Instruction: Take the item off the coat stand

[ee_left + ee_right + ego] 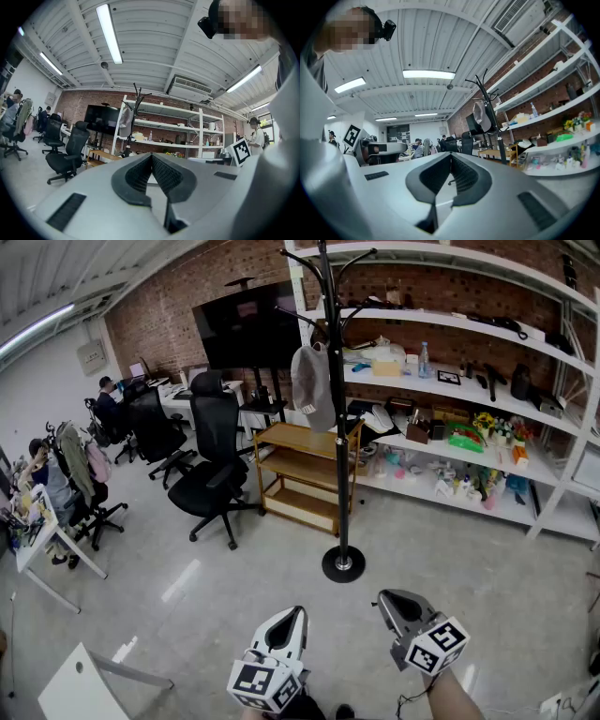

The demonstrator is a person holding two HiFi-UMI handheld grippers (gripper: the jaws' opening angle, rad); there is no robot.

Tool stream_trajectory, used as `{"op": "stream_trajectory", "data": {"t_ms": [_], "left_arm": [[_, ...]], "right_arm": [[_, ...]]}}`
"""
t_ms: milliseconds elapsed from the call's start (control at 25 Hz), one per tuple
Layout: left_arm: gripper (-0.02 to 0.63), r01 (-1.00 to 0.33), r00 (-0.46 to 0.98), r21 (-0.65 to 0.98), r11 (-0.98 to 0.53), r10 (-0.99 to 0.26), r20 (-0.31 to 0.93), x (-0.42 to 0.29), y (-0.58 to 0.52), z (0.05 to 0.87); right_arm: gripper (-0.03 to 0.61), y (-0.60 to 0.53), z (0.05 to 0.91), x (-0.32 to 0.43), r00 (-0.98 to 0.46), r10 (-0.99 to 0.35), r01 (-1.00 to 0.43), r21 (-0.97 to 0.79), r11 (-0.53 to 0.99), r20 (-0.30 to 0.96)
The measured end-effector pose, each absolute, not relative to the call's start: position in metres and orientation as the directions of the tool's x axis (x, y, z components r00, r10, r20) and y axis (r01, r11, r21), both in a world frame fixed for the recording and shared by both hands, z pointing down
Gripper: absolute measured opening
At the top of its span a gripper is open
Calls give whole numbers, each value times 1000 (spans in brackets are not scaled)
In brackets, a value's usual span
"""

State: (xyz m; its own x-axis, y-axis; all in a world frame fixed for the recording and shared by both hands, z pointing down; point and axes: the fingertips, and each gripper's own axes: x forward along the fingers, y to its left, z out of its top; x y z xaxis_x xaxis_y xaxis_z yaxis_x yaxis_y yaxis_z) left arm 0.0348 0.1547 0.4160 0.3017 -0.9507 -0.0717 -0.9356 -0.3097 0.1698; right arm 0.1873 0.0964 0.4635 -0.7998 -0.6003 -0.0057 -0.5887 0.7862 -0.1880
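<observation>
A black coat stand [339, 427] rises from a round base on the floor in the middle of the head view. A grey cap [312, 385] hangs from one of its hooks at mid height. The same stand [133, 117] and cap [124, 123] show small and far in the left gripper view, and the stand [491, 119] with its cap [479, 117] in the right gripper view. My left gripper [296, 613] and right gripper [382, 597] are low in front, well short of the stand. Both are shut with nothing between the jaws.
A wooden trolley [305, 474] stands just left of the stand, with a black office chair [214, 465] beyond it. White shelving [469, 399] full of small items runs behind. People sit at desks [47, 512] at far left. A white table corner [84, 681] lies near left.
</observation>
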Motion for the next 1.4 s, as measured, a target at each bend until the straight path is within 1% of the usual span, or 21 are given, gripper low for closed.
{"op": "stream_trajectory", "data": {"t_ms": [200, 360, 840, 1120, 1400], "left_arm": [[8, -932, 298, 192, -307, -952, -75, 26, 131, 424], [8, -931, 304, 184, -316, -948, -90, 6, 99, 422], [8, -899, 369, 206, -387, -921, -122, -63, -18, 402], [8, -888, 402, 182, -423, -905, -141, -113, -68, 391], [8, -871, 439, 160, -464, -883, -168, -152, -112, 379]], "right_arm": [[8, 75, 473, 194, -781, -624, -617, -182, 765, 27], [8, 48, 471, 186, -761, -649, -641, -178, 746, 22], [8, -50, 451, 112, -721, -693, -687, -145, 712, 8], [8, -98, 431, 69, -690, -718, -699, -173, 693, -90], [9, -145, 422, 30, -646, -752, -733, -171, 658, -128]]}}
